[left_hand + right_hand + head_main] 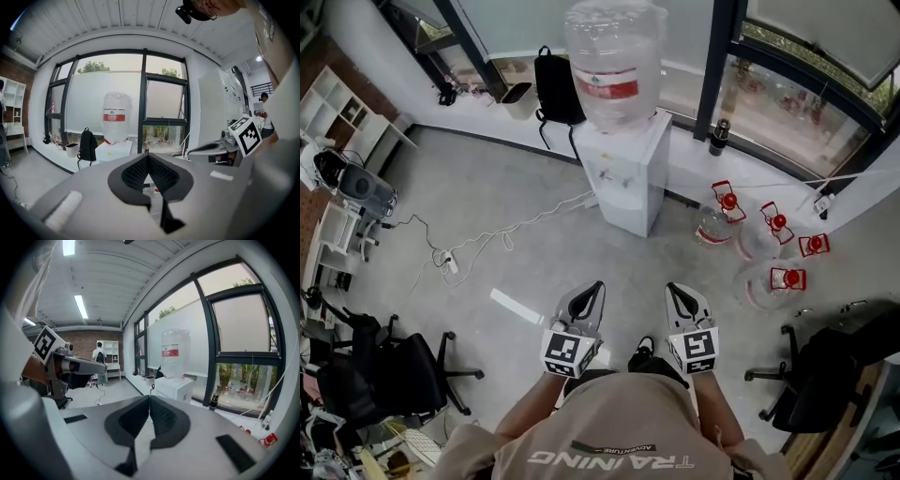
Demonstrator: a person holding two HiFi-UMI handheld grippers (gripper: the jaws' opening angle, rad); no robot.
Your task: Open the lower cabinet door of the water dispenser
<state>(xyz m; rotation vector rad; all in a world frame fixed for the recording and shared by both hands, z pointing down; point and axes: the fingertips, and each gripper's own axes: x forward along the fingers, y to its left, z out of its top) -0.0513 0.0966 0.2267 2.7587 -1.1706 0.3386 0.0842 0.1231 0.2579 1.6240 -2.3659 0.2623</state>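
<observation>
Shirt (609, 441) writing says "TRAINING"; bottle (614, 61) label looks too blurry to read. Left gripper (594, 289) and right gripper (673, 291): squeezed closed, empty.

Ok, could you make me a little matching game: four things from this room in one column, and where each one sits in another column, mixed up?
Things:
1. black backpack
2. jugs with red caps
3. power strip
4. large water bottle

Places:
A. on top of the water dispenser
B. on the floor, on a white cable
C. on the window ledge, left of the dispenser in the head view
D. on the floor, right of the dispenser in the head view

Pairs: 1-C, 2-D, 3-B, 4-A.
</observation>
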